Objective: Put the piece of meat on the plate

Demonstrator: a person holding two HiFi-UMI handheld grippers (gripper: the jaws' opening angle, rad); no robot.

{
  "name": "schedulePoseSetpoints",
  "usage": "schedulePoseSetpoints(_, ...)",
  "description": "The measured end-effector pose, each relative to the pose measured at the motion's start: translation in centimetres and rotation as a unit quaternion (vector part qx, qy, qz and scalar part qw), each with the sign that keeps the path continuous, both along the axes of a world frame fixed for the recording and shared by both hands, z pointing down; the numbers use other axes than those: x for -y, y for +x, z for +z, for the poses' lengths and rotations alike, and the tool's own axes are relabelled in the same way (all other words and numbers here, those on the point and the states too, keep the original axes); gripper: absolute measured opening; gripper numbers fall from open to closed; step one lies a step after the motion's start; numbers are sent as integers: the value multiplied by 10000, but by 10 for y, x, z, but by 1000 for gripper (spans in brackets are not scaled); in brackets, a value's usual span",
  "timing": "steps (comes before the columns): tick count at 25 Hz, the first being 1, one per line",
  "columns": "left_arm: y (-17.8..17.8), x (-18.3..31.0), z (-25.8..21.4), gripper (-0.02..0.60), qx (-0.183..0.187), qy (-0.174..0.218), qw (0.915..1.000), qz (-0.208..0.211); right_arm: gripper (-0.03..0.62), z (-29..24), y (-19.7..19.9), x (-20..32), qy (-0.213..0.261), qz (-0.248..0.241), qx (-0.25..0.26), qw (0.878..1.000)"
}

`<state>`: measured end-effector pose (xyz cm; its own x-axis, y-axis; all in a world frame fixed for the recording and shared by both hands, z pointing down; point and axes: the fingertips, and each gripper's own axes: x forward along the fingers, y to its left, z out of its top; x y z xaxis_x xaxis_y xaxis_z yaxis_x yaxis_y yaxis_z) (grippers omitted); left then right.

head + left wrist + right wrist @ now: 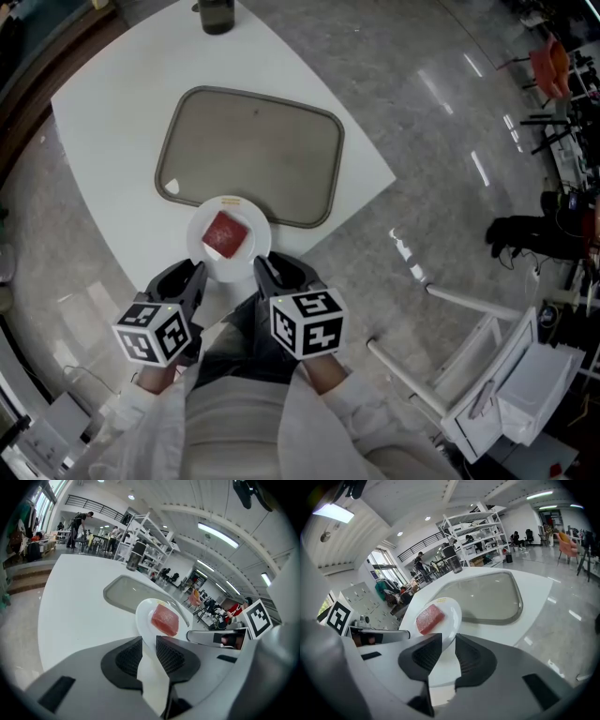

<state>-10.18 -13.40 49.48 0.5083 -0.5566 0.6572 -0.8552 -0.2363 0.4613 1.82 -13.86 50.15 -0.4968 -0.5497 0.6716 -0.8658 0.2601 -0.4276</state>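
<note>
1. Over a glossy grey floor, the white table fills the upper left of the head view.
2. A grey tray with rounded corners lies flat on the table, nothing on it.
3. The left gripper and the right gripper sit side by side at the table's near corner. Each gripper view shows jaws only narrowly apart, pinching the near rim of the plate, one at its left and one at its right.
4. The white plate sits at the tray's near edge, overlapping that rim. I cannot tell whether it rests there or is raised.
5. A dark container stands at the table's far edge, well apart from the plate.
6. The piece of meat, a red slab, lies in the middle of the plate.
</note>
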Motion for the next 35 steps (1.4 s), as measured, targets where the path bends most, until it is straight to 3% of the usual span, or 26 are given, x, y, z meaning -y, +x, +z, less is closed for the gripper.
schedulePoseSetpoints(22, 40, 143, -9, 97, 222, 192, 9995, -103, 95, -4, 40, 142, -62, -272, 59, 9996)
schedulePoseSetpoints(35, 37, 170, 12, 97, 261, -188, 9993, -164, 95, 16, 36, 170, -491, -363, 41, 9981)
